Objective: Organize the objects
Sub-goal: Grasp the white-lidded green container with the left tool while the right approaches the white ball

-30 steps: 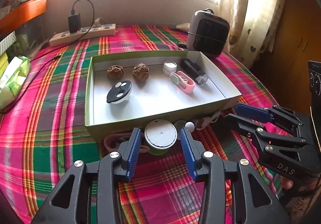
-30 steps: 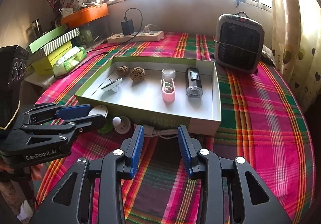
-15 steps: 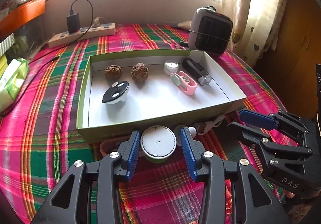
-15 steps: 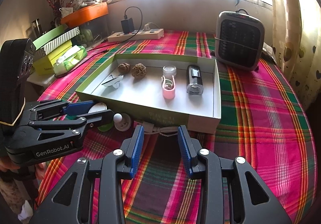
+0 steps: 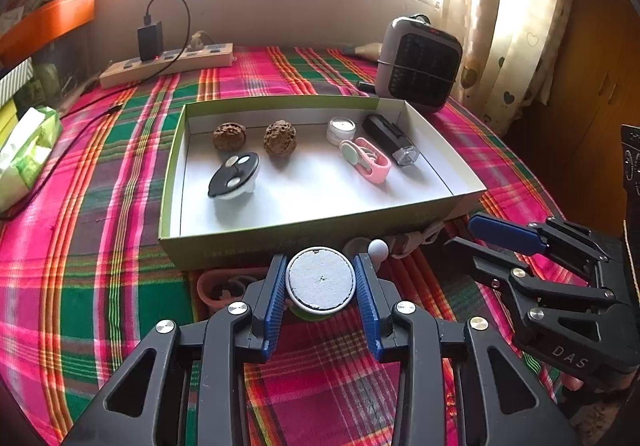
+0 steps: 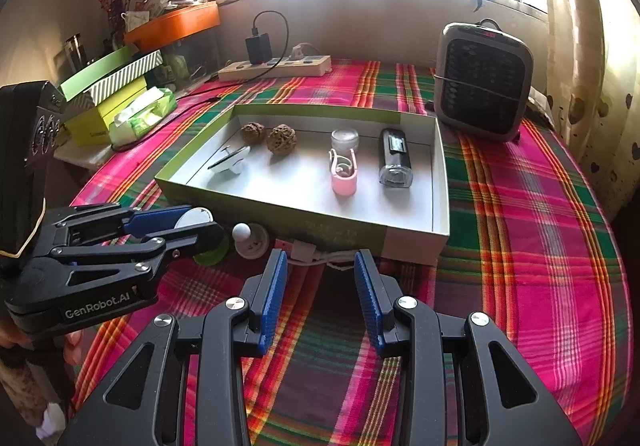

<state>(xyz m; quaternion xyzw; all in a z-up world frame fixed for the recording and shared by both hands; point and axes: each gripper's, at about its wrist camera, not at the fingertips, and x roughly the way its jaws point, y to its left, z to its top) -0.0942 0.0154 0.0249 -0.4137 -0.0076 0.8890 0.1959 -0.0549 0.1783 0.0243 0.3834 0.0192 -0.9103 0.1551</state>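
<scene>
I see one plaid-covered table (image 5: 80,238) and on it one shallow green-rimmed box (image 5: 280,242), its long axis running left to right across my left view. Inside I count six things: two walnuts (image 5: 229,136), one black-topped white lid (image 5: 234,181) lying tilted, one black flashlight (image 5: 390,140) pointing lens-first toward the near wall, one pink clip case (image 5: 370,160) lying lengthwise beside it, and one small clear jar (image 5: 341,129) upright.

One grey heater (image 6: 482,82) stands behind the box, one power strip (image 6: 276,67) further back.

My left gripper (image 5: 320,286) is pinching a round white-topped container (image 5: 320,280), held upright just outside the box's near wall; its side reads "GenRobot.AI" from the right view. My right gripper (image 6: 320,286) is spread with nothing between its pads, above a white cable (image 6: 320,256) at the box's front; "DAS" shows on its body.
</scene>
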